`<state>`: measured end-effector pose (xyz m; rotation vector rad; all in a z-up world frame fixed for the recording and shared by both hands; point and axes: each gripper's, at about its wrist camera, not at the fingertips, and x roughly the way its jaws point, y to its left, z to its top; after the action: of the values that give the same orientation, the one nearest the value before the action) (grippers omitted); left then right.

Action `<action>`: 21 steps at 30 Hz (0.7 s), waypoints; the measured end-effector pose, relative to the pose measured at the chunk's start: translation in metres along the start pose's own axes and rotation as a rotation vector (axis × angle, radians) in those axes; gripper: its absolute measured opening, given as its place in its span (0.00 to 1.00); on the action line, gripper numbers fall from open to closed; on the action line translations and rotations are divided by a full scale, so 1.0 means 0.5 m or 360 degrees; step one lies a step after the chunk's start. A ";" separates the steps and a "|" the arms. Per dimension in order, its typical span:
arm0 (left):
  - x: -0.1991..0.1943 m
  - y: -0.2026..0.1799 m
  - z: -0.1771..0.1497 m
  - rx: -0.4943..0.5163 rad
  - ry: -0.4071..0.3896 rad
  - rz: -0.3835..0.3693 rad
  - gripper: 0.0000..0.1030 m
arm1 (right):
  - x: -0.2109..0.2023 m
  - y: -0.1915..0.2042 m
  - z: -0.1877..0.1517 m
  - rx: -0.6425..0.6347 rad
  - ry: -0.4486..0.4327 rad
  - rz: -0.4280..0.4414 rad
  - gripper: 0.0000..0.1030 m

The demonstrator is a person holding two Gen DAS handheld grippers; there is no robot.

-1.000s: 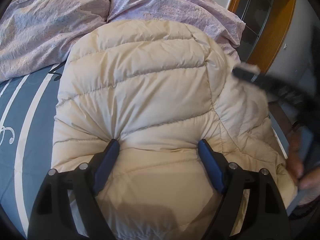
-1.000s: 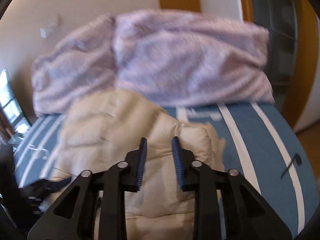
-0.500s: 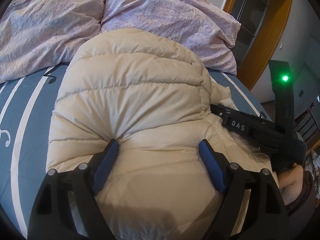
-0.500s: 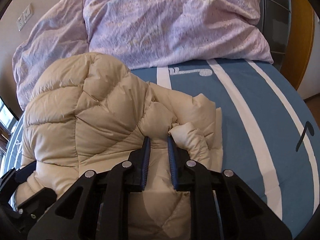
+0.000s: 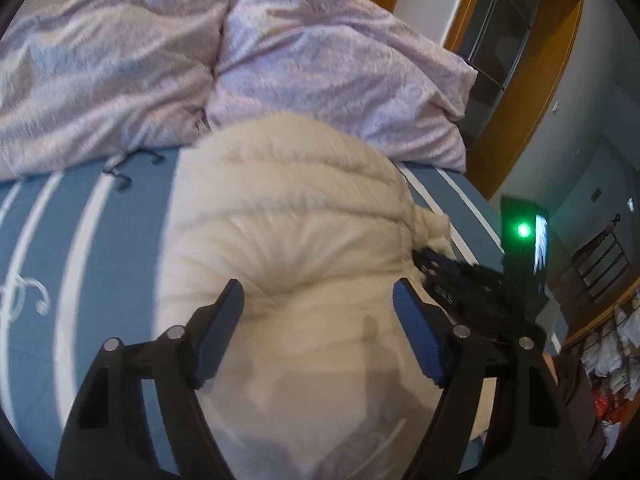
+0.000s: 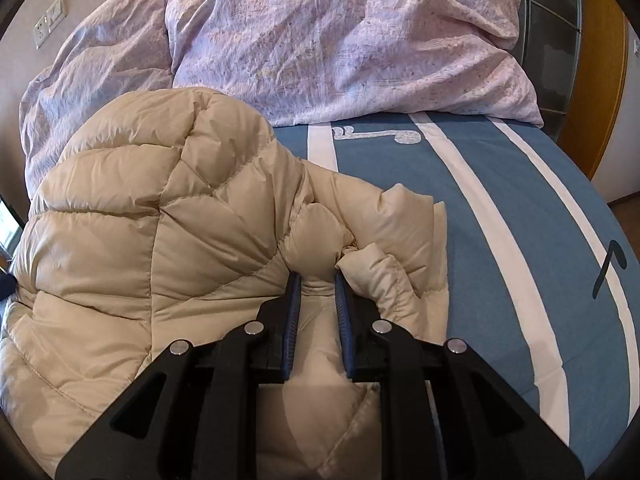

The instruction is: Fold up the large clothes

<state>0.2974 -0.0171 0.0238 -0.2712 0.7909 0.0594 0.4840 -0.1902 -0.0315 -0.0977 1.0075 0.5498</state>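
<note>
Between the right tool (image 6: 316,280) pads, a cream puffer jacket (image 6: 160,240) fold sits pinched; left tool (image 5: 318,300) gapes wide over it; next, likely folding across.

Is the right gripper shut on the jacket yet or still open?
Shut on it. The right gripper has a ridge of the beige puffer jacket pinched between its narrowly spaced fingers, fabric bulging out ahead of them.

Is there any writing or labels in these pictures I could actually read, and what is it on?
No text reads clearly.
Right gripper: white letters on its black body, too blurred to read.
Sheet: white scroll and black note-like marks, decoration rather than words.
Jacket and duvet: no label visible.
</note>
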 end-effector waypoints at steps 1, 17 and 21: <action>-0.003 0.005 0.010 0.0014 -0.0010 0.0033 0.75 | 0.000 -0.001 0.000 0.0003 -0.0002 0.0000 0.17; 0.122 0.072 0.065 0.0119 0.0082 0.0261 0.79 | -0.002 -0.005 -0.009 0.0036 -0.0036 0.0017 0.17; 0.154 0.073 0.043 0.0137 0.0068 0.0282 0.81 | -0.003 -0.007 -0.011 0.0046 -0.0047 0.0017 0.17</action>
<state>0.3611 0.0202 -0.0244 -0.1203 0.8563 0.1866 0.4807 -0.1956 -0.0340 -0.0583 0.9871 0.5449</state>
